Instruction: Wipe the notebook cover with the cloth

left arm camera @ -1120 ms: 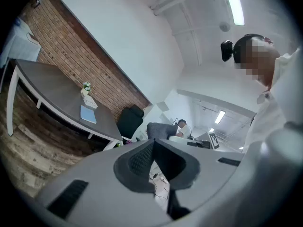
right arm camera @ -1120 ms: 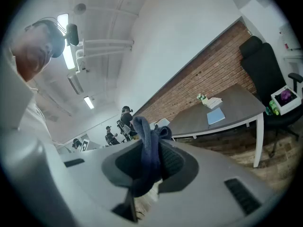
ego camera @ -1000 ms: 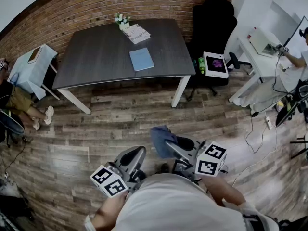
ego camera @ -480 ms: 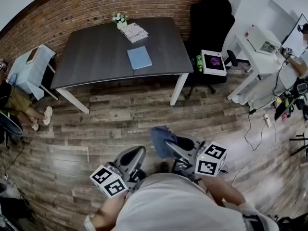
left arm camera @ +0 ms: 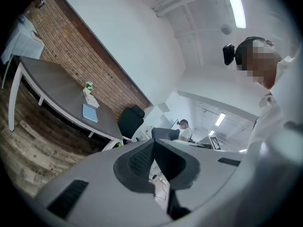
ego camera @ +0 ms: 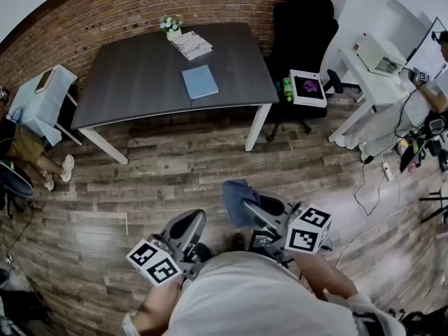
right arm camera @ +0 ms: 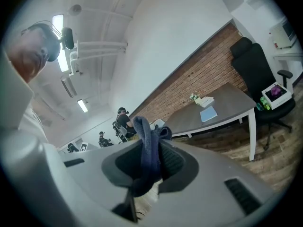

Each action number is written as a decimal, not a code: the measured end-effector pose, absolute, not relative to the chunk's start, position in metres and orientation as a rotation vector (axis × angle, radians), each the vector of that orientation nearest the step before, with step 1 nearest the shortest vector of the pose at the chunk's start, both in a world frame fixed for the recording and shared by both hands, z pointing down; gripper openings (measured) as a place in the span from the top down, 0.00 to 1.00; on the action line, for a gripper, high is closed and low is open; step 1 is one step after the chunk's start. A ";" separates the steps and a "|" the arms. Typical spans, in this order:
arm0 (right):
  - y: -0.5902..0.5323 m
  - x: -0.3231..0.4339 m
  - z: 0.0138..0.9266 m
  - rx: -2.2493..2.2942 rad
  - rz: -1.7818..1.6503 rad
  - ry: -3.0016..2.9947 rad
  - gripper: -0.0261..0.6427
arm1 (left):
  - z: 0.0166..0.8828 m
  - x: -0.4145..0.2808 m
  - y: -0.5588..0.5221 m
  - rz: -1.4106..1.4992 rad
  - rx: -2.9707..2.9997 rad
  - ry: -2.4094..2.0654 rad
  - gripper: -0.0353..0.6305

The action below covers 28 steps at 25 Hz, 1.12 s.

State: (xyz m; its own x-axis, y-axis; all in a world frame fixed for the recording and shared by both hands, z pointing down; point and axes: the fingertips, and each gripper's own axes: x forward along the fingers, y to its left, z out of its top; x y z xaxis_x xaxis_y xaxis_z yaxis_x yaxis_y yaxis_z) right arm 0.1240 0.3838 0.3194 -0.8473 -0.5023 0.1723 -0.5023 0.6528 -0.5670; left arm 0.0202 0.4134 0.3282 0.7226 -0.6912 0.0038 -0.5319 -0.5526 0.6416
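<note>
A light-blue notebook lies flat on the dark table, far from me across the wooden floor. It also shows small in the left gripper view as the notebook and in the right gripper view as the notebook. My right gripper is held close to my body, shut on a dark blue cloth. That cloth bunches up between and above its jaws. My left gripper sits beside it, low at my left; its jaws meet with nothing in them.
A stack of booklets and a small flower pot stand at the table's far edge. A black office chair carrying a white box stands to the right. A small cloth-covered side table is at left, a white desk and floor cables at right.
The table and notebook have drifted slightly left and up in the head view. Both grippers stay near my body, the left one a touch lower. The cloth remains in the right gripper.
</note>
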 end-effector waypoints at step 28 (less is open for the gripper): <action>0.387 0.060 0.325 0.889 0.995 -2.840 0.84 | 0.328 -0.047 0.415 -0.323 2.317 -0.910 0.94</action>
